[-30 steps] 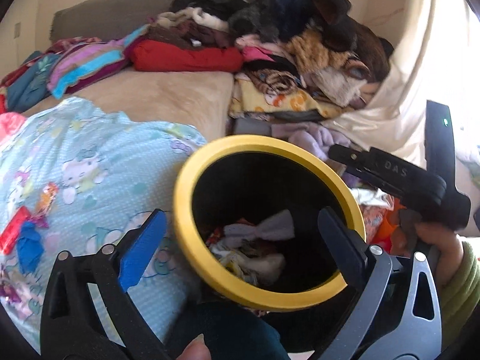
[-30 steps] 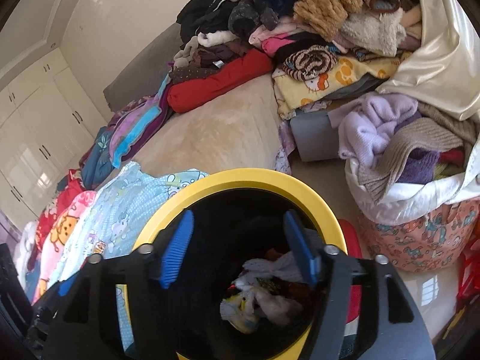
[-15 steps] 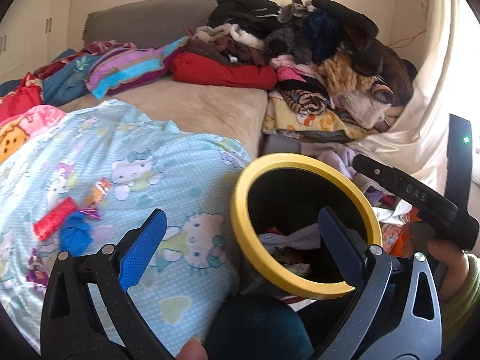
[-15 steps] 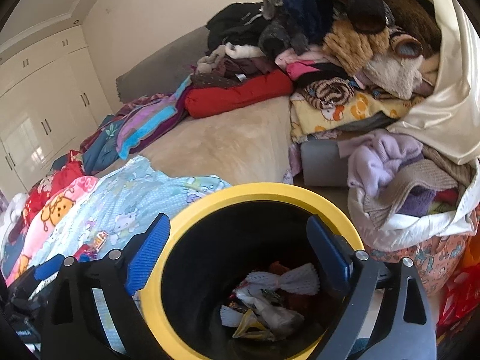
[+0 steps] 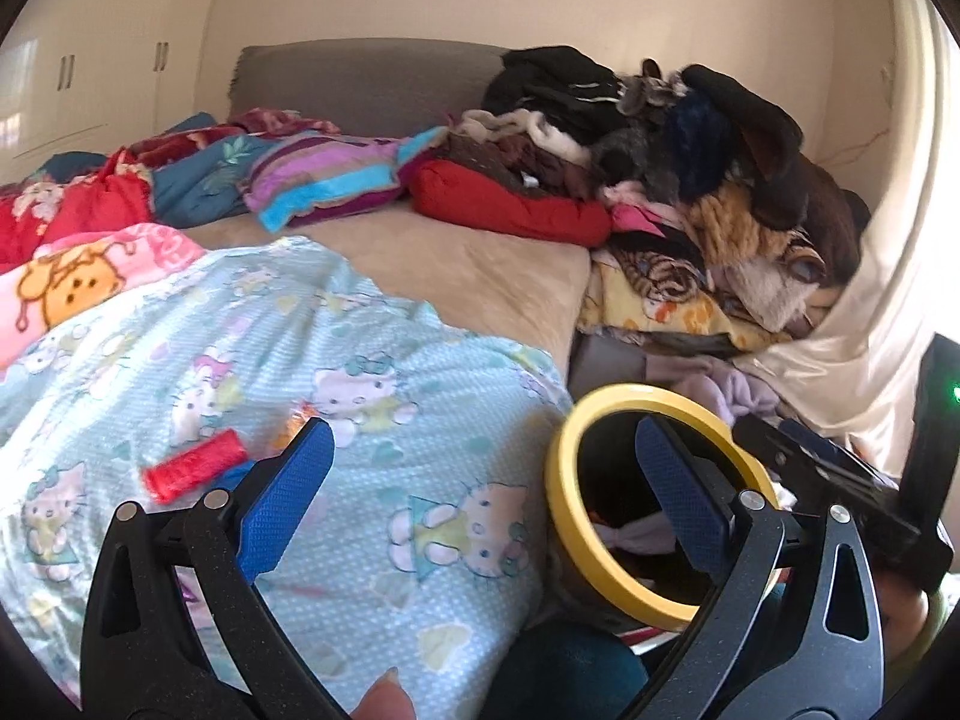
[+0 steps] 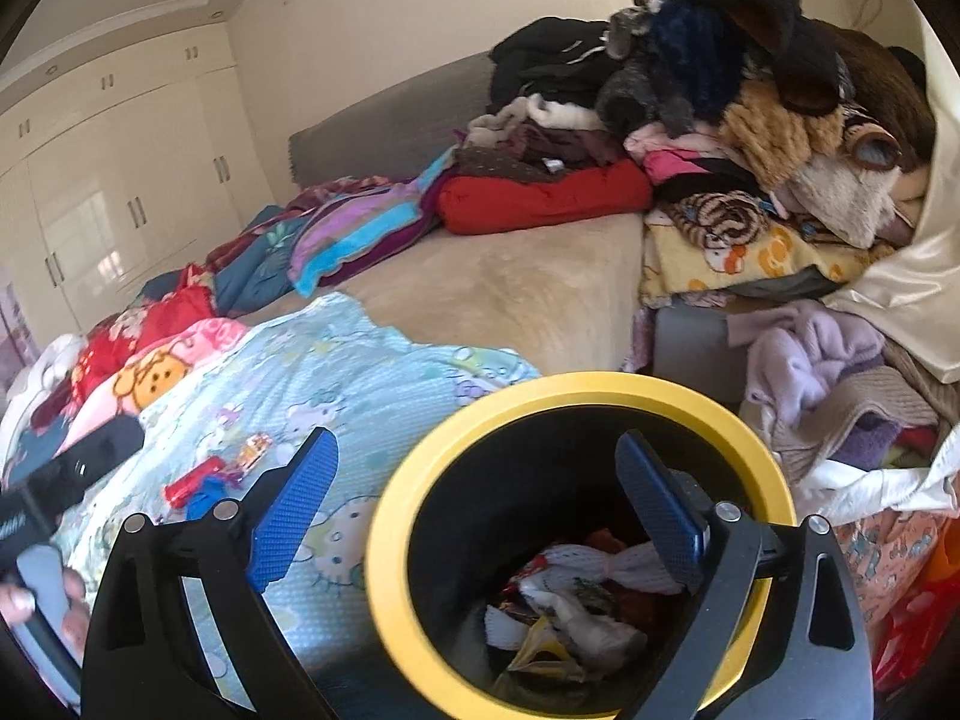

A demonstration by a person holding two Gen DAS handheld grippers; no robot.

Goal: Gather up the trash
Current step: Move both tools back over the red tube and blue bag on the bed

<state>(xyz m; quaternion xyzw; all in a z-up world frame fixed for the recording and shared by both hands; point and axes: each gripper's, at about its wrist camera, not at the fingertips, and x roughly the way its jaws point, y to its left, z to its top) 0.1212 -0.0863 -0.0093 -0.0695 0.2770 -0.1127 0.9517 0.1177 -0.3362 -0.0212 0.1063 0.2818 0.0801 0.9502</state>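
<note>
A black bin with a yellow rim [image 6: 444, 426] stands beside the bed and holds white netting and crumpled wrappers [image 6: 576, 600]. It also shows in the left wrist view [image 5: 567, 516]. On the light blue cartoon-print blanket [image 5: 372, 438] lie a red wrapper [image 5: 195, 471], an orange wrapper [image 5: 300, 414] and a blue scrap [image 5: 237, 474]; they also show in the right wrist view [image 6: 192, 483]. My left gripper [image 5: 480, 489] is open and empty above the blanket's edge. My right gripper [image 6: 474, 501] is open and empty over the bin's left rim.
A tall pile of clothes [image 5: 690, 168] and a red cushion [image 5: 510, 210] fill the bed's far right. Folded blankets [image 5: 180, 180] lie far left. A basket of laundry [image 6: 840, 420] stands right of the bin. White wardrobes [image 6: 108, 192] line the left wall.
Both grippers have swung left and pulled back from the bin toward the blanket. The bin has slid right in both views, and the wrappers on the blanket have come closer to centre.
</note>
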